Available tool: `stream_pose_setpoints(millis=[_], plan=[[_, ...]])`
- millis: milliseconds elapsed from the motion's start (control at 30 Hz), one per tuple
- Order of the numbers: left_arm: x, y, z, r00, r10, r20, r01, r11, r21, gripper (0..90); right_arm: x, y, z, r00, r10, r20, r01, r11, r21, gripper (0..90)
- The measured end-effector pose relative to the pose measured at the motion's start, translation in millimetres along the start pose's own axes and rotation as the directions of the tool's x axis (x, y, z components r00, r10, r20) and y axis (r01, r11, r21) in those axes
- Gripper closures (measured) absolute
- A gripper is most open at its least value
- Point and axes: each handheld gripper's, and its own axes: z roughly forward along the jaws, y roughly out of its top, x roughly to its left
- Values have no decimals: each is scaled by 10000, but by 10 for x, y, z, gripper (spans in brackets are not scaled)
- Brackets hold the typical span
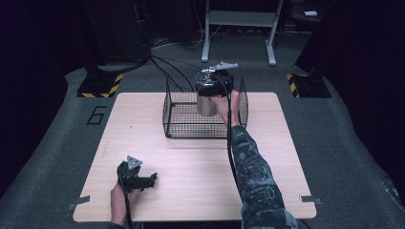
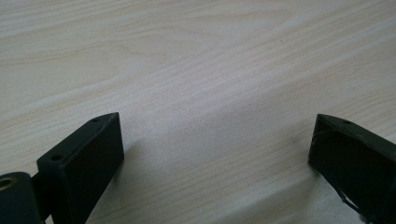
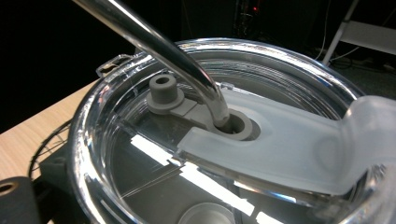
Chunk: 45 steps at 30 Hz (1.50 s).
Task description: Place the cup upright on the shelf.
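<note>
Your right arm stretches forward across the table [image 1: 191, 191], sleeve running from the near edge up to the wire basket [image 1: 181, 119], with your hand bent at the wrist behind the right gripper [image 1: 215, 86]. That gripper sits on top of the tumbler [image 1: 206, 106], and its own view looks down at close range on the clear lid [image 3: 140, 154] and the straw [image 3: 154, 46]. One black jaw shows at the lower left of that view, just outside the lid's rim; the other is hidden by the lid, so you appear to be clamping the tumbler at its top, though the contact itself is out of sight.

The tumbler stands upright, long axis vertical, inside the basket towards its far right part. The straw rises from the lid's hole at a slant.

Your left hand rests low at the near left of the table, holding the left gripper [image 1: 143, 180] just above the wood. In its own view the jaws stand spread wide with bare tabletop between them, gripping nothing.

The basket occupies the far middle of the table. Wire walls close in around the tumbler. Between the basket and your left gripper lies a broad stretch of bare wood, and the table's right half beside your sleeve is open too
</note>
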Motion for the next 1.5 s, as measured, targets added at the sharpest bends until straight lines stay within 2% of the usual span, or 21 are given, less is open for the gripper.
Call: stream_pose_setpoints(millis=[67,100,133,167,500,833,900,967,1100,1200,1333,1500], plan=[[-8,-1,7,9999,-121,-24,121,9999,-100,32,-23,-18,30,10000,-15,58,15,10000,60,37],[-7,-1,6,9999,-104,-27,103,9999,-91,32,-35,-29,49,10000,-22,87,21,10000,69,37],[1,0,0,10000,8,-4,-8,10000,2,32,-33,-40,66,9997,208,121,-210,9997,96,37],[-2,-1,-2,10000,-24,10,24,10000,28,32,-55,-54,88,9998,141,141,-143,9998,108,37],[-2,-1,-2,10000,-20,6,20,10000,23,32,-89,-153,235,9983,531,232,-539,9979,369,37],[-2,-1,-2,10000,-21,9,21,10000,24,32,-101,-277,397,9985,427,350,-448,9971,616,37],[-2,-1,-2,10000,-23,8,23,10000,22,32,-98,-331,440,9975,581,413,-610,9955,731,37],[0,0,0,10000,9,-4,-9,10000,-3,32,-121,-376,477,9984,406,389,-437,9956,826,37],[0,0,0,10000,4,0,-4,10000,-3,32,-122,-446,547,9964,716,442,-758,9919,1021,36],[0,0,-1,10000,2,4,-2,10000,4,32,-136,-470,580,9973,579,450,-626,9917,1123,37],[0,0,-1,10000,0,7,0,10000,5,32,-118,-489,606,9963,717,474,-770,9896,1217,36],[0,0,-1,10000,-5,10,5,10000,6,32,-98,-529,645,9975,504,499,-567,9894,1340,36]])
